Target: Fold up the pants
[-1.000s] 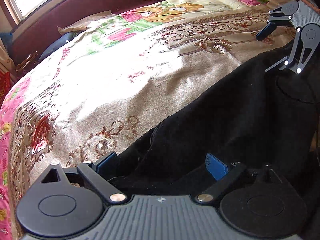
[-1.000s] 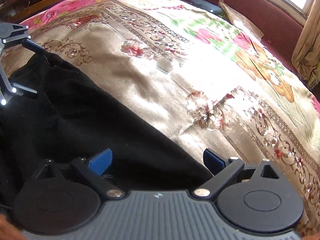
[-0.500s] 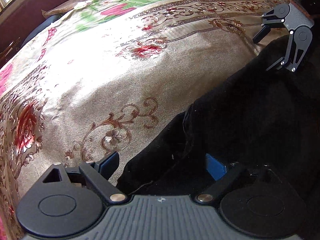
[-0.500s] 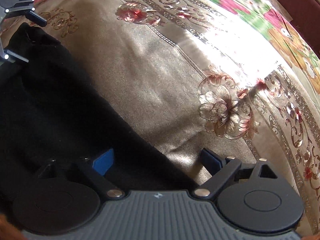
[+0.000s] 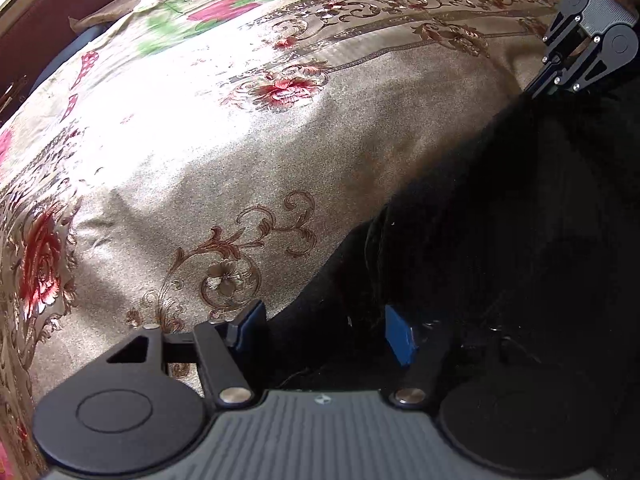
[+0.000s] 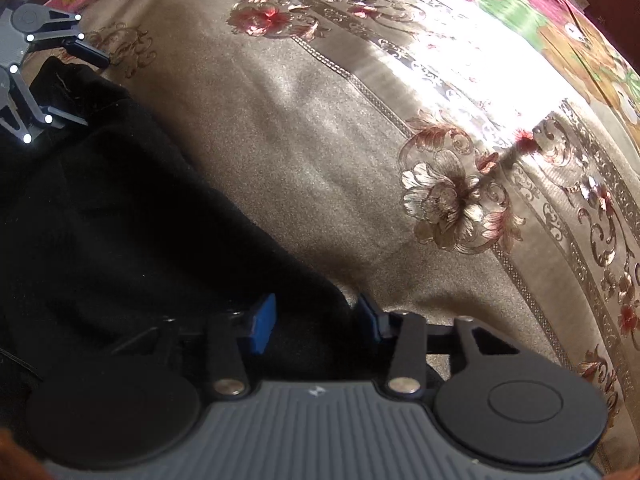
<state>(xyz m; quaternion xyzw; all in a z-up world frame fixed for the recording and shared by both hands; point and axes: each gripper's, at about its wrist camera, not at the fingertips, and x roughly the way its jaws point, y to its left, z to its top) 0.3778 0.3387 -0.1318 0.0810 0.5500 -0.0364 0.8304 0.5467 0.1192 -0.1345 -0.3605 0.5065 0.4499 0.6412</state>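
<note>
Now black pants (image 5: 500,220) edge between each closing tool's fingers.

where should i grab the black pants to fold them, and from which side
Probably take the black pants by the two corners of one end, pinching down from above with one finger over the bedspread: the cloth lies flat, so only its rim offers a fold to pinch.

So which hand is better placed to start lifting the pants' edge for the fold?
Right. The right tool has just been closing and now pinches the black pants at their edge; the left tool, also just closing, straddles the edge with pads apart.
</note>
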